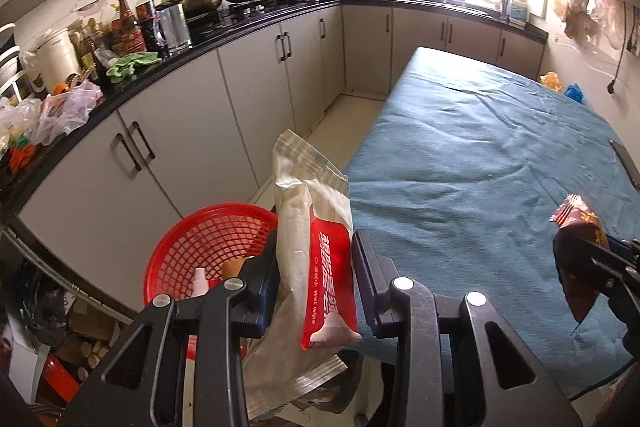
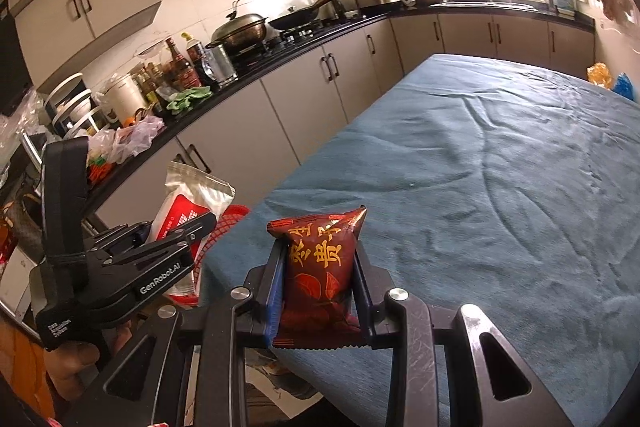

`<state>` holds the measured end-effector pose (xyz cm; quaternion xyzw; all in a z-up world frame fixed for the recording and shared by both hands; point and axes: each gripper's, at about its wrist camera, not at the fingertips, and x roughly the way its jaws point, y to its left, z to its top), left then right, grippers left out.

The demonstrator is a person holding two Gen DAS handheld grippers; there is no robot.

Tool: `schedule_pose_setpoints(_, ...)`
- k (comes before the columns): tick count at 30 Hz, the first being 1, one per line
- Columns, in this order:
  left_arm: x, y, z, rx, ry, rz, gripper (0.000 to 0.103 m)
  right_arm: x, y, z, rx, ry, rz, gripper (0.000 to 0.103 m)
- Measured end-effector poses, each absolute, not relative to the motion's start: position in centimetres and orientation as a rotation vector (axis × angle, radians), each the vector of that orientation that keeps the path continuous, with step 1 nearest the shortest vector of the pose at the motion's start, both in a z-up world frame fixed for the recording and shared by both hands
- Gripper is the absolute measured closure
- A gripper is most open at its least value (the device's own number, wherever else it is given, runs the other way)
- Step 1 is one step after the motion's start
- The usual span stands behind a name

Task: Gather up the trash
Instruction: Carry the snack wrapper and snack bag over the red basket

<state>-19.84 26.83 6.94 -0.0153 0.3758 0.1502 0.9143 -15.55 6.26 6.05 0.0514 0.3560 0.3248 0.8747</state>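
We count two hand-held grippers. Left hand-held gripper [image 1: 314, 259] clamps one wipes pack [image 1: 320, 247], upright, beside one red basket [image 1: 188, 239] off table [image 1: 460, 155] edge. Right hand-held gripper [image 2: 320, 283] pinches one snack packet [image 2: 320, 267] above table. Basket holds two small items, unclear.

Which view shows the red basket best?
Left wrist: the basket shows its rim, mesh wall and some items inside, just left of the wipes pack in the left gripper. Right wrist shows only a sliver behind that gripper.
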Motion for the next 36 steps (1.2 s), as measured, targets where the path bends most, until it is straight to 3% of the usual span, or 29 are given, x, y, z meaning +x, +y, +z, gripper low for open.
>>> schedule_pose_setpoints(36, -21.7, 37.5, 5.1, -0.132, 0.798, 0.498, 0.069, -14.6, 18.9, 5.1, 0.015, 0.804, 0.931, 0.070)
